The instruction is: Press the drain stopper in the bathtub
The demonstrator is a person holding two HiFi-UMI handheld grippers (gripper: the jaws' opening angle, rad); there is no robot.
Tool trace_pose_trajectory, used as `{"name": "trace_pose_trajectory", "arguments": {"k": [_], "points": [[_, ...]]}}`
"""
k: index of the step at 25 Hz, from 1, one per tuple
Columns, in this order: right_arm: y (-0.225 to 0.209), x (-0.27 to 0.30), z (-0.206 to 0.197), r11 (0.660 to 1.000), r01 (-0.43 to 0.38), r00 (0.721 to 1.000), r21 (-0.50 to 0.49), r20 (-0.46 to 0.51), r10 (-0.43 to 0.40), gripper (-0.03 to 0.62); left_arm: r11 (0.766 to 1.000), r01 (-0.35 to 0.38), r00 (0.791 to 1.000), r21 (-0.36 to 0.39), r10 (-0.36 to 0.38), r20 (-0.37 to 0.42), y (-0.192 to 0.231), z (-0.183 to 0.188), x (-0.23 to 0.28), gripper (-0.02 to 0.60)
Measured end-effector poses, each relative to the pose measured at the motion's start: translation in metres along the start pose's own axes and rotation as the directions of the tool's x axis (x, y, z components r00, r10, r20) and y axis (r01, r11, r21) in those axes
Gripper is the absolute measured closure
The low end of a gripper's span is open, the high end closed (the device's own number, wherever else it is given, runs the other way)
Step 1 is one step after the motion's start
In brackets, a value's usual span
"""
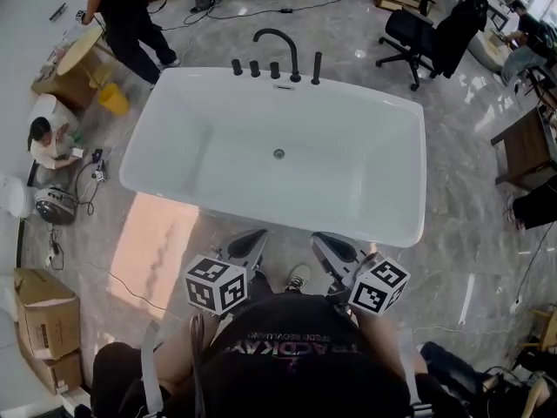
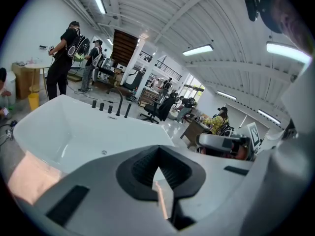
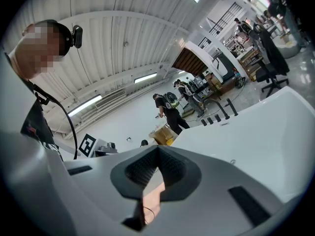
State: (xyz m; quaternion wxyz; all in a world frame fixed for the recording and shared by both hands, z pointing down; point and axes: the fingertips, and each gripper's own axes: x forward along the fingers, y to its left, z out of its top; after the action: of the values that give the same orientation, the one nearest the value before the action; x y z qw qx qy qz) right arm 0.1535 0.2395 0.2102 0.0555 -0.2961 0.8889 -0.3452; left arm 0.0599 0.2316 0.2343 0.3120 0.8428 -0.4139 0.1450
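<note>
Approach step, not yet at contact: noted left tool (image 1: 251, 240) and right tool (image 1: 324, 242) each pressed together on nothing, hanging just outside the near rim of the bathtub (image 1: 261, 205). Located drain stopper (image 1: 278, 154) mid-floor of the tub, well apart from both. Next, probably: reach one tool over the rim, descend, press squarely onto the stopper.

readable text: none | shirt (image 1: 300, 345) print: upside down, too blurred to read

drain stopper (image 1: 278, 154): too small to tell up or down | wooden desk (image 1: 525, 149), right of bathtub (image 1: 178, 138): cut by edge
</note>
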Motion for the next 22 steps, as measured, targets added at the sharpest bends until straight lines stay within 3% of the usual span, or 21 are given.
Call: {"name": "trace_pose_trajectory", "arguments": {"k": [22], "points": [[-0.014,0.002,0.015,1.000,0.005,1.000,0.025,0.031,-0.006,0.579,1.000,-0.007,1.000,-0.004,0.007,0.005,0.003,0.012,0.009,0.578]]}}
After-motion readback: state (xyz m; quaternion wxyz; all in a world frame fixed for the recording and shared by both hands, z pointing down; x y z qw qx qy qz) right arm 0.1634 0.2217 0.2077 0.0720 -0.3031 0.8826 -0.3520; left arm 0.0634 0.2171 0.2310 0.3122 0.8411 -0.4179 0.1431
